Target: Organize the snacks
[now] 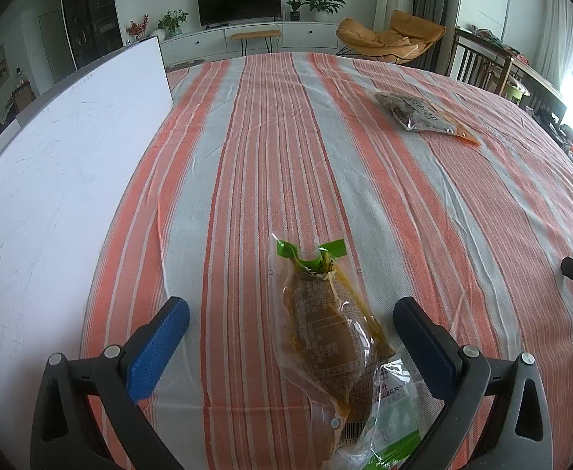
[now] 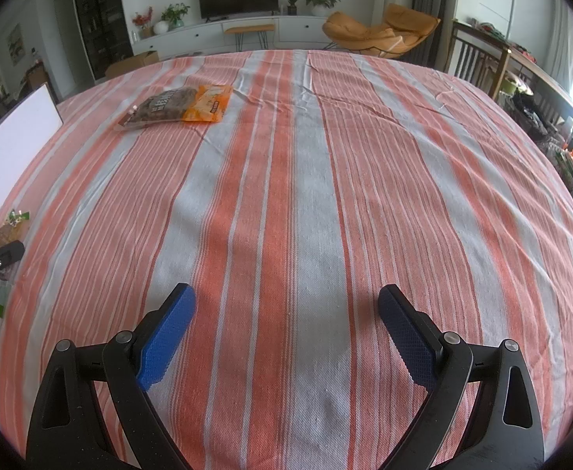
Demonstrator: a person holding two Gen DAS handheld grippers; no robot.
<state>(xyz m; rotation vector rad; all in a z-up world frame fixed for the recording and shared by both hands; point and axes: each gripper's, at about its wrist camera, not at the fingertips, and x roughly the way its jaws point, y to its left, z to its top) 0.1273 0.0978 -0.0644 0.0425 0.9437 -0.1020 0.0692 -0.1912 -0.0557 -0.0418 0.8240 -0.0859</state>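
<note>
Left tongs (image 1: 291,315) stood wide, straddling the vacuum-packed snack pouch (image 1: 327,338) untouched; right tongs (image 2: 286,311) gaped empty. Closing squarely across the pouch's middle would have suited.

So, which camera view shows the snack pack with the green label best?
The left wrist view. There the snack pack with the green label lies large on the striped cloth between the open left gripper, whose pads do not touch it. The right wrist view shows only a small part of it at the left edge, behind the left gripper's finger.
</note>
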